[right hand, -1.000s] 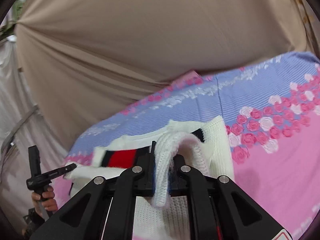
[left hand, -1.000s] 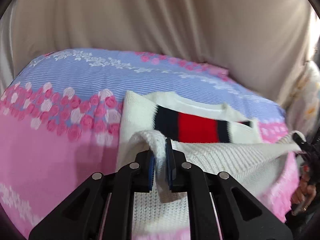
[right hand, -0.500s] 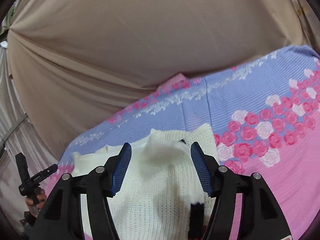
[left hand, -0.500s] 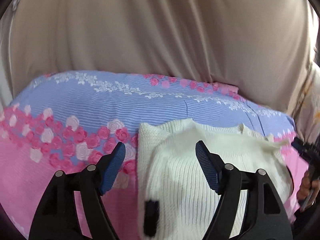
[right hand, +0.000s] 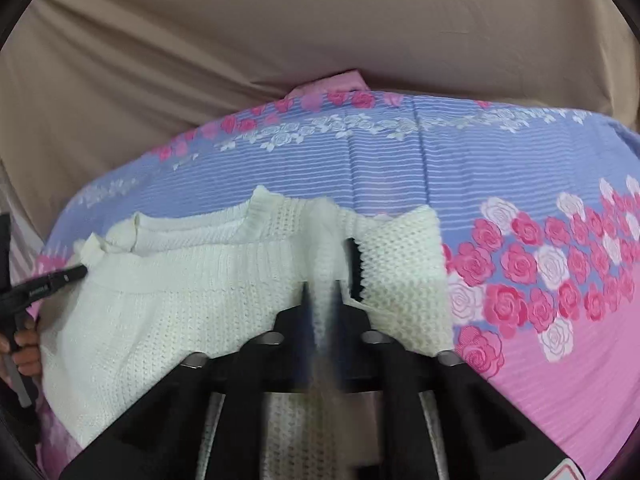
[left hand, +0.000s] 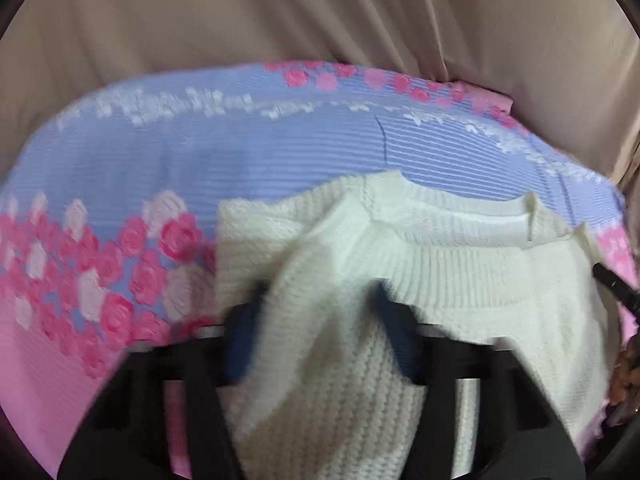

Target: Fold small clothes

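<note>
Half a second ago both hand-held grippers stood spread wide over the sweater; since then each has closed in on the knit. The left hand-held gripper (left hand: 320, 344) is blurred by motion, with a raised fold of the white sweater (left hand: 460, 280) between its blue pads (left hand: 240, 344), the jaws narrowed around it; whether they actually clamp the fold cannot be told. The right hand-held gripper (right hand: 322, 316) is pressed together on a thin ridge of the sweater (right hand: 180, 304), pinching it upright near the garment's right edge.

The sweater lies folded on the bed cover (left hand: 200, 160), which is blue striped with pink and white roses, its ribbed hem doubled back across the body. A beige curtain (right hand: 280, 40) hangs behind the bed. No containers show in either view.
</note>
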The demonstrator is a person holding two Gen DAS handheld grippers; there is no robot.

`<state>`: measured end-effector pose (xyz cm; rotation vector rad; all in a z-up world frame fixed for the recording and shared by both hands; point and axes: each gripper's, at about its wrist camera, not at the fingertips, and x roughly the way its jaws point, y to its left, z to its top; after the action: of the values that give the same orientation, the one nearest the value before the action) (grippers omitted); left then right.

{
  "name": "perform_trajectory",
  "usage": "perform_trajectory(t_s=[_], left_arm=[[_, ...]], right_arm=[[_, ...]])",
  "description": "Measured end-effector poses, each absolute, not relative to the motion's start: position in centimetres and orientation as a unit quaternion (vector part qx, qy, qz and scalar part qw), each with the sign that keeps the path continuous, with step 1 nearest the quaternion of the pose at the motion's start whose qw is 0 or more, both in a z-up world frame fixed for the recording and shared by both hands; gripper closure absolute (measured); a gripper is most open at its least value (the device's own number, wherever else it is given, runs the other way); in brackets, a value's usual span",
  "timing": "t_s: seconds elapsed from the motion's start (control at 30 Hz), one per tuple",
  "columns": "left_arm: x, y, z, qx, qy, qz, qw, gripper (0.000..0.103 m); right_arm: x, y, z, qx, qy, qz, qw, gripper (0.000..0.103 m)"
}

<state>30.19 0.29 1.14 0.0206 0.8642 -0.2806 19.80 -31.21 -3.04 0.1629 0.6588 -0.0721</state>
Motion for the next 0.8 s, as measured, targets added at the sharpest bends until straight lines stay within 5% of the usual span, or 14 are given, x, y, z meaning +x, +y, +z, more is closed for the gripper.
perform_trajectory(t_s=[0.23, 0.3, 0.43, 0.63, 0.8], left_arm=[[25.7, 3.9, 10.0, -0.042, 0.306, -0.144, 0.94, 0.096], [26.6, 3.4, 9.4, -0.023, 0.305, -0.124, 0.944, 0.096], [32.1, 1.9, 0.8, -0.003, 0.425, -0.091, 0.901, 0.096], [29.6, 2.3, 2.4, -0.01, 0.369, -0.1, 0.924, 0.096], [32.3, 1.7, -0.3, -0.002, 0.397, -0.084, 0.914, 0.094]], right_arm=[[12.0, -32.5, 6.2, 0.135, 0.122, 0.017, 0.983, 0.096], [14.4, -34.0, 4.3, 0.128, 0.164, -0.019, 0.978, 0.096], [21.0, -38.1, -4.5, 0.163, 0.318, -0.078, 0.931, 0.096], [17.1, -37.6, -0.3, 0.175, 0.217, -0.045, 0.959, 0.096], [21.1, -39.1, -4.7, 0.182, 0.308, -0.085, 0.93, 0.097]])
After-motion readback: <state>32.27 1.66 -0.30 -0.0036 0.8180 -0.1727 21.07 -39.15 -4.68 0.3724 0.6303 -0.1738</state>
